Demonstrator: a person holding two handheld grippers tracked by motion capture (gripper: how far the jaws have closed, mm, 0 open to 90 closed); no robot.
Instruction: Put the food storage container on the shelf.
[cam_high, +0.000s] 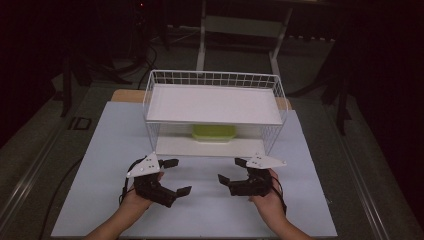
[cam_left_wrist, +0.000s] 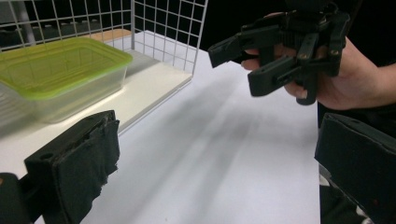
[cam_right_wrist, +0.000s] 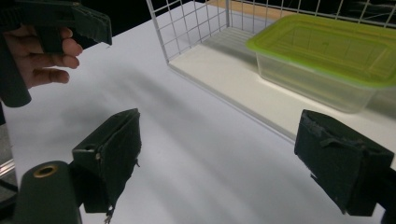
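Counted: one box (cam_high: 214, 132), one wire rack (cam_high: 215, 79) with two white shelves, one white table (cam_high: 100, 165), two grippers, two hands. The box is a shallow rectangular tub of clear plastic under a lime-green lid – closed, upright. It is placed on the lower shelf (cam_high: 175, 146), toward the back and near the middle, beneath the upper shelf (cam_high: 212, 102). The left gripper (cam_high: 177, 176) and right gripper (cam_high: 231, 171) are held low over the table just in front of the rack, well apart from the box. Both are seen with jaws spread wide and nothing between them – the right one's jaws are at their widest.
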